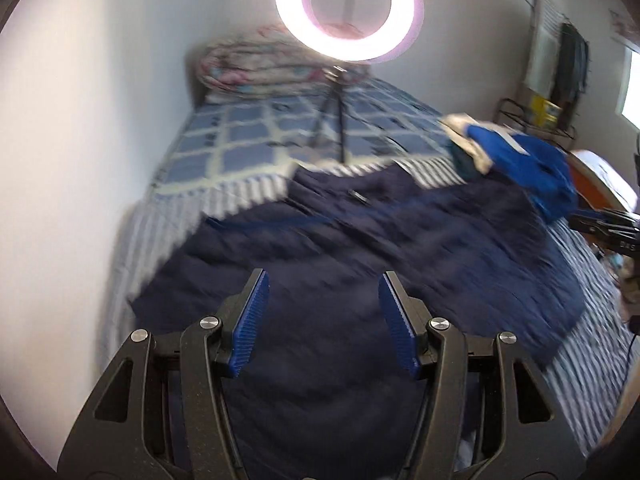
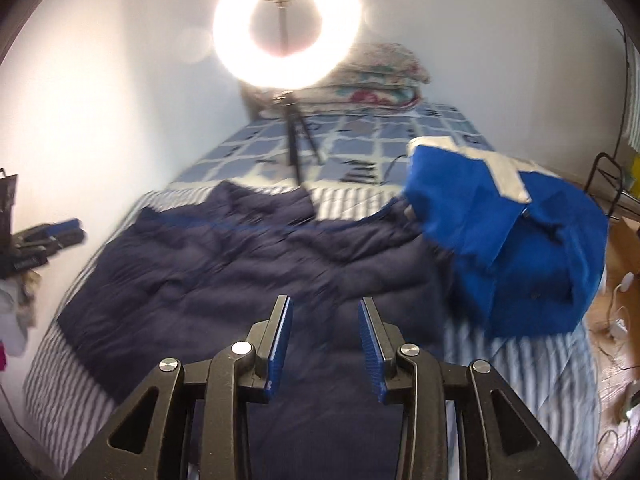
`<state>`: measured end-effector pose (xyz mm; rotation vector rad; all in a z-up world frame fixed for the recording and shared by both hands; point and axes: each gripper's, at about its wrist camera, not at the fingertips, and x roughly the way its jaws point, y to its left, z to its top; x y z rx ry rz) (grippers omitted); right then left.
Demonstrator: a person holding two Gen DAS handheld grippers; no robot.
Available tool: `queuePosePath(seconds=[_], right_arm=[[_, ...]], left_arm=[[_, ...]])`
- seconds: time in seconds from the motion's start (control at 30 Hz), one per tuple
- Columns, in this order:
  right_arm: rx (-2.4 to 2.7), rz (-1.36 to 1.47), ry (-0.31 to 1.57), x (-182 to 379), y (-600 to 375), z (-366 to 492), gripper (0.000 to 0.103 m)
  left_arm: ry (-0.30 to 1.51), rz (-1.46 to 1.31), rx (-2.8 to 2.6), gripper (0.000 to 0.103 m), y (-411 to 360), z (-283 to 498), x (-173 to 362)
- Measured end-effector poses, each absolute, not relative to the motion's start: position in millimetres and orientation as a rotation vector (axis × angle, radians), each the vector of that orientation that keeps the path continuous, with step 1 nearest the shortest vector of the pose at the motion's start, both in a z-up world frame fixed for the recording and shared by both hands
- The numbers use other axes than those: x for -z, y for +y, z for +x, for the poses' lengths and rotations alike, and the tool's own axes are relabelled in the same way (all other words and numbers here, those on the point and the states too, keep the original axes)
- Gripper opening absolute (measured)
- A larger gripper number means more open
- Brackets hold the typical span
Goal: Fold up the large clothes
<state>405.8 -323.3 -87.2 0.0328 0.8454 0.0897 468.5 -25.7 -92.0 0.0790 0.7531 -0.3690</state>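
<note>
Both grippers' fingers (image 1: 256, 320) spread, empty, above navy quilted garment (image 1: 360, 248) lying crosswise ahead on striped bed (image 2: 64, 392).

Left tool (image 1: 323, 322): jaws apart, wide gap, nothing between the blue ribbed pads (image 1: 250, 326), tilted downward. Right tool (image 2: 325, 346): jaws apart, narrower gap than the left's, nothing between its pads (image 2: 370, 354), also tilted downward. From the right wrist view the left tool sits far off to that tool's left; from the left wrist view the right tool shows at far right. Both views motion-blurred.
</note>
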Motion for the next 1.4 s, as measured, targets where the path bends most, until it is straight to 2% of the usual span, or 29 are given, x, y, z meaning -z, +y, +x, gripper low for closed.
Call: queuePosePath(seconds=[0.27, 0.43, 0.53, 0.7, 0.8, 0.9, 0.97, 1.1, 1.17, 1.27, 1.4], right_arm=[[-0.161, 0.075, 0.907, 129, -286, 373, 0.035], [-0.134, 0.028, 0.984, 170, -278, 375, 0.034], [-0.09, 0.044, 1.028, 193, -287, 375, 0.03], [-0.067, 0.021, 1.056, 204, -288, 374, 0.029], [-0.069, 0.129, 1.024, 191, -301, 365, 0.034], [0.032, 0.227, 0.959, 177, -325, 353, 0.048], [0.124, 0.331, 0.896, 170, -347, 338, 0.062], [0.31, 0.432, 0.829, 169, -379, 311, 0.07], [0.409, 0.466, 0.838, 178, -392, 300, 0.074], [0.468, 0.549, 0.854, 188, -410, 287, 0.076], [0.417, 0.695, 0.84, 195, -424, 281, 0.082]], left_arm=[[0.828, 0.168, 0.39, 0.06, -79, 431, 140], [0.901, 0.224, 0.318, 0.06, -82, 440, 186], [0.914, 0.248, 0.296, 0.06, -79, 440, 216], [0.886, 0.229, 0.299, 0.06, -78, 434, 211], [0.811, 0.206, 0.255, 0.06, -64, 429, 189], [0.797, 0.161, 0.189, 0.06, -40, 438, 180], [0.815, 0.149, 0.111, 0.06, -20, 448, 183], [0.897, 0.058, -0.01, 0.06, 26, 463, 208], [0.881, 0.095, -0.004, 0.06, 25, 459, 219], [0.872, 0.146, -0.023, 0.06, 14, 456, 213], [0.836, 0.065, 0.046, 0.058, 1, 459, 185]])
